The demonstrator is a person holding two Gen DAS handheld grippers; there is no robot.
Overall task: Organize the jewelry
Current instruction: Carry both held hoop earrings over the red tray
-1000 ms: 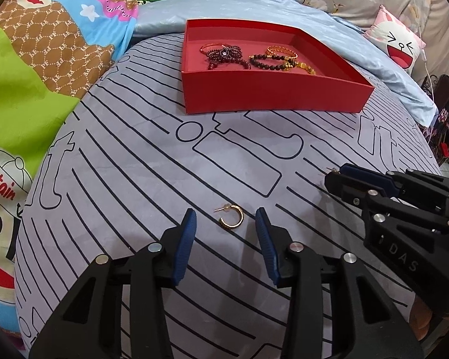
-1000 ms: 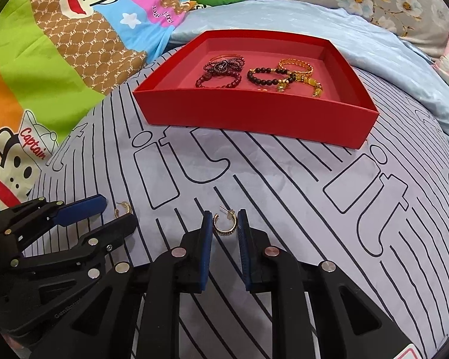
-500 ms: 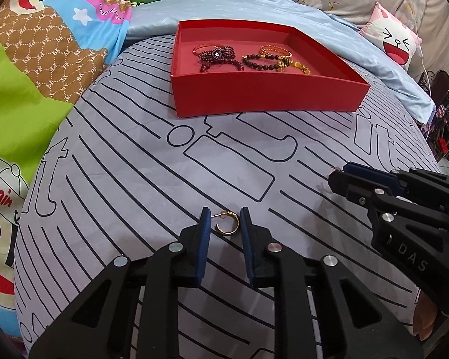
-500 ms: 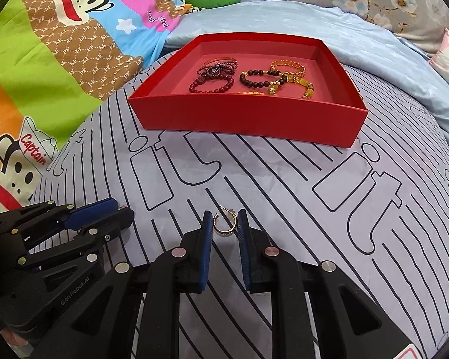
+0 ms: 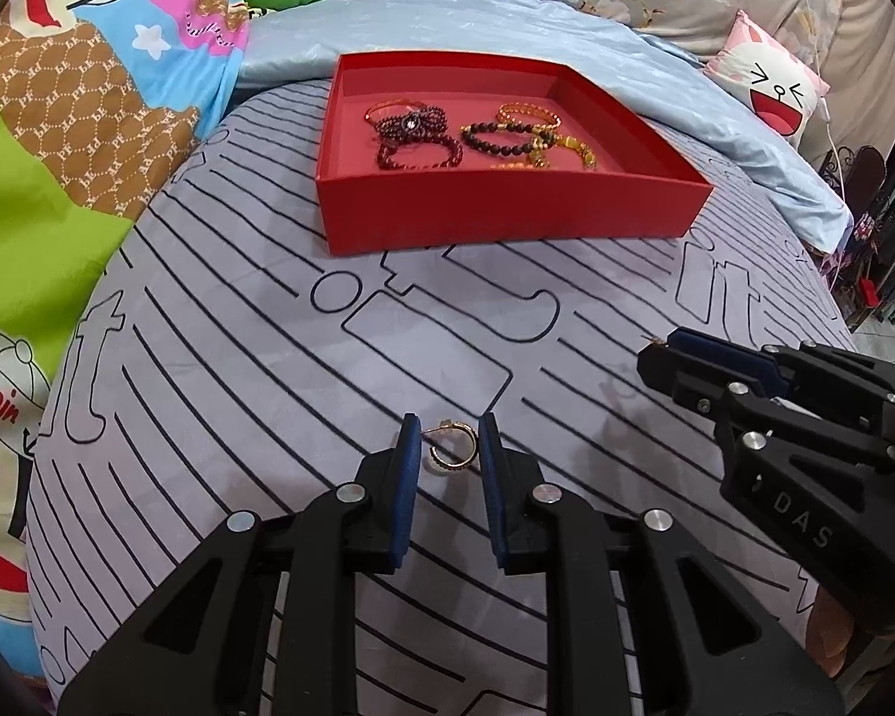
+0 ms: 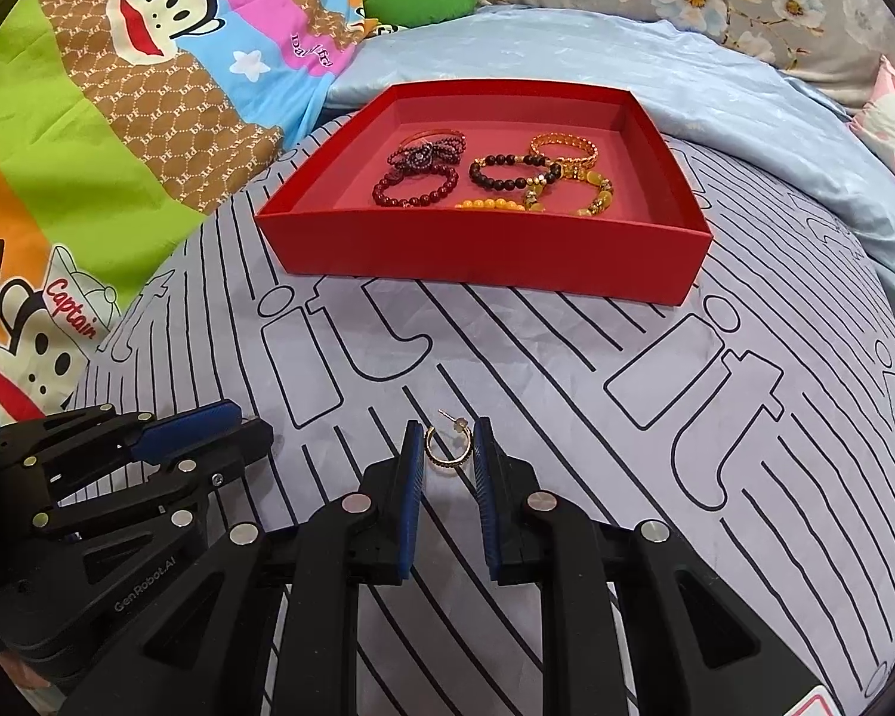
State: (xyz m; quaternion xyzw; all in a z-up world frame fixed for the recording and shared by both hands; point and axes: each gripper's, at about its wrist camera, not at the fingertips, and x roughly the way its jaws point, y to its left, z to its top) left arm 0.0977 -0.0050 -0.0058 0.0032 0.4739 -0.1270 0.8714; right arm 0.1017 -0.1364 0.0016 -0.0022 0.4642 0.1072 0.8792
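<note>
My left gripper [image 5: 447,447] is shut on a gold hoop earring [image 5: 456,449], held between its blue pads just above the grey striped sheet [image 5: 221,358]. My right gripper [image 6: 446,447] is shut on a second gold hoop earring [image 6: 446,447] the same way. Each gripper shows from the side in the other's view: the right one [image 5: 656,352] and the left one [image 6: 238,423]. A red tray [image 5: 507,215] [image 6: 483,244] sits beyond both grippers and holds dark bead bracelets [image 5: 417,137] and gold bracelets [image 6: 567,152].
A cartoon monkey quilt [image 5: 59,119] lies to the left, a light blue sheet [image 5: 716,119] and a smiley cushion [image 5: 775,89] behind and right of the tray. The bed edge drops off at the far right [image 5: 865,298].
My left gripper closed from wide open onto its earring and lifted it slightly. Both grippers moved a little towards the tray. The right gripper kept its earring.
</note>
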